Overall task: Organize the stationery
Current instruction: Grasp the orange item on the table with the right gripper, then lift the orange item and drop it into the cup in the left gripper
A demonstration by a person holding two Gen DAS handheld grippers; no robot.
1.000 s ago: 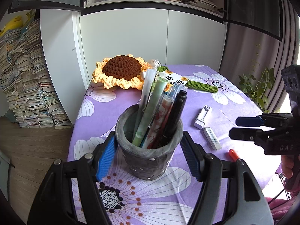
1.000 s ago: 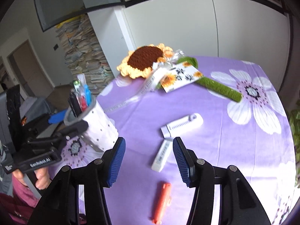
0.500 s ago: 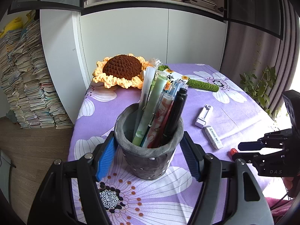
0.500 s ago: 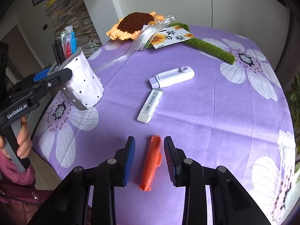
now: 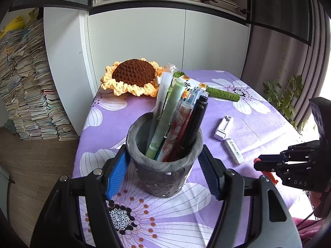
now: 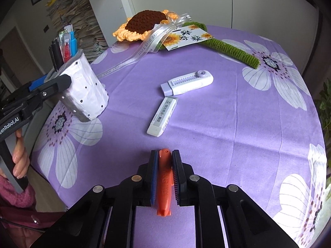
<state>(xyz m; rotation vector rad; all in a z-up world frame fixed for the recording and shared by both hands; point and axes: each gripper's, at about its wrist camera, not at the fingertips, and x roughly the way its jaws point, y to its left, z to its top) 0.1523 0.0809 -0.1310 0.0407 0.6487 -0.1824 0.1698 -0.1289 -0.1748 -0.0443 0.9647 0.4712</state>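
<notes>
A grey-rimmed, white dotted pen cup (image 5: 163, 173) holding several pens (image 5: 178, 119) stands between the blue pads of my left gripper (image 5: 163, 150), which is shut on it. From the right wrist view the cup (image 6: 86, 95) leans, with its base edge showing. My right gripper (image 6: 164, 154) is shut on an orange marker-like stick (image 6: 164, 186) lying on the purple flowered tablecloth (image 6: 227, 124) near the front edge. In the left wrist view the right gripper (image 5: 258, 164) is low at the right, an orange tip (image 5: 257, 160) poking out.
A white eraser (image 6: 162, 116) and a white slide-type eraser case (image 6: 187, 82) lie mid-table. At the back lies a crochet sunflower (image 6: 144, 23) with a ribbon, a card and a green stem (image 6: 238, 51). Book stacks (image 5: 26, 86) stand on the floor at the left.
My right gripper has sunk over the orange stick and its jaws have closed on it. The left gripper and the pen cup have stayed put.
</notes>
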